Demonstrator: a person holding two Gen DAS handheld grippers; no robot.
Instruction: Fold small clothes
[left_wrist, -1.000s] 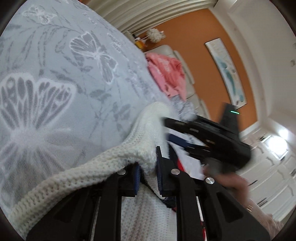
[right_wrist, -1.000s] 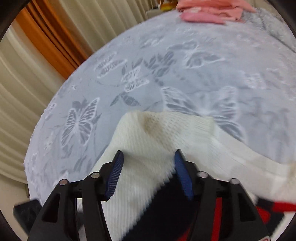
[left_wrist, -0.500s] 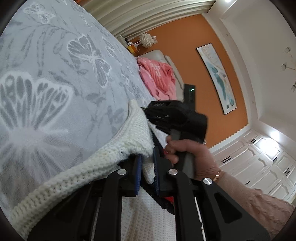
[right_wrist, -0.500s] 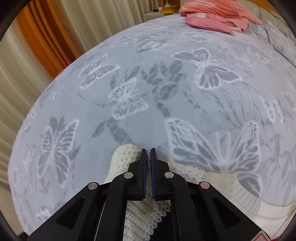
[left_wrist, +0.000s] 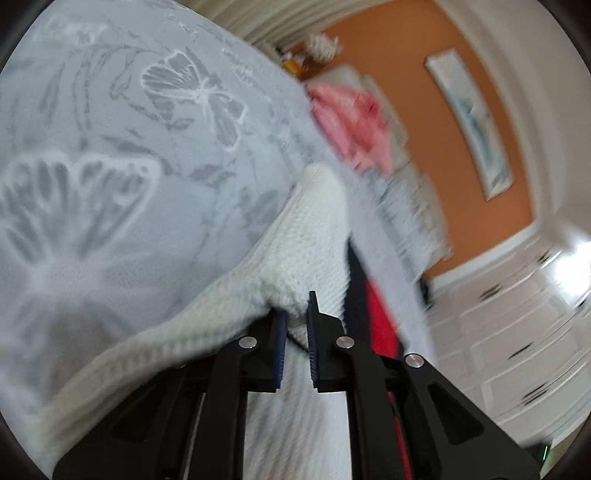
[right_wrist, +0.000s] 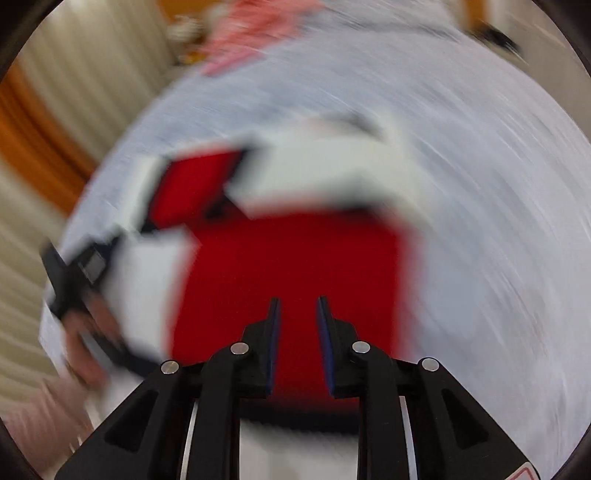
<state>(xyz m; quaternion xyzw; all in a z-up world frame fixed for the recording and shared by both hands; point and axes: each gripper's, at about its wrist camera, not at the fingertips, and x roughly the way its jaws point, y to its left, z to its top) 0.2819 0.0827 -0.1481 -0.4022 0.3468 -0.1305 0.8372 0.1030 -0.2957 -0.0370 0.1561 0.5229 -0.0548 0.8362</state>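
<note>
A small knitted sweater, white with red and dark blocks, lies on the grey butterfly bedspread (left_wrist: 110, 155). In the left wrist view my left gripper (left_wrist: 295, 332) is shut on a fold of its white knit (left_wrist: 303, 236). In the blurred right wrist view my right gripper (right_wrist: 297, 332) is open and empty, hovering over the sweater's red panel (right_wrist: 295, 251); white parts (right_wrist: 325, 170) lie beyond it. The left gripper and the hand on it (right_wrist: 74, 288) show at the left edge there.
A pile of pink clothes (left_wrist: 351, 114) lies at the far end of the bed (right_wrist: 251, 33). Beyond are an orange wall with a picture (left_wrist: 472, 122), white cabinets (left_wrist: 517, 332) and cream curtains (right_wrist: 33, 221).
My right gripper has let go of the white knit, opened and pulled back fast, so the whole sweater shows. My left gripper keeps its hold and has shifted a little.
</note>
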